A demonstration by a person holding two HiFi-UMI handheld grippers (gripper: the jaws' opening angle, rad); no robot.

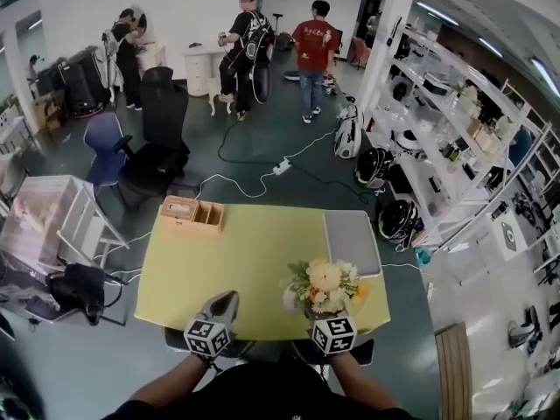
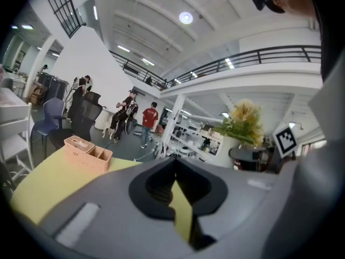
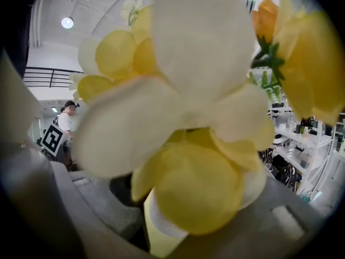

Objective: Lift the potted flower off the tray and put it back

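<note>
The potted flower (image 1: pixel 324 285), yellow and cream blooms in a white pot, is over the front right of the yellow-green table (image 1: pixel 254 261), off the grey tray (image 1: pixel 352 241) behind it. My right gripper (image 1: pixel 325 311) reaches in under the blooms, its jaws closed on the white pot (image 3: pixel 159 220). In the right gripper view the petals (image 3: pixel 199 90) fill most of the picture. My left gripper (image 1: pixel 224 303) is at the front left with its jaws together and nothing in them. From the left gripper view (image 2: pixel 178 190) the flower (image 2: pixel 243 124) stands to the right. I cannot tell whether the pot touches the table.
A pinkish compartment box (image 1: pixel 192 213) sits at the table's back left corner. Beyond the table are office chairs (image 1: pixel 162 138), floor cables, several people (image 1: pixel 313 55) and white shelving (image 1: pixel 455 138) on the right. A white rack (image 1: pixel 52 221) stands left of the table.
</note>
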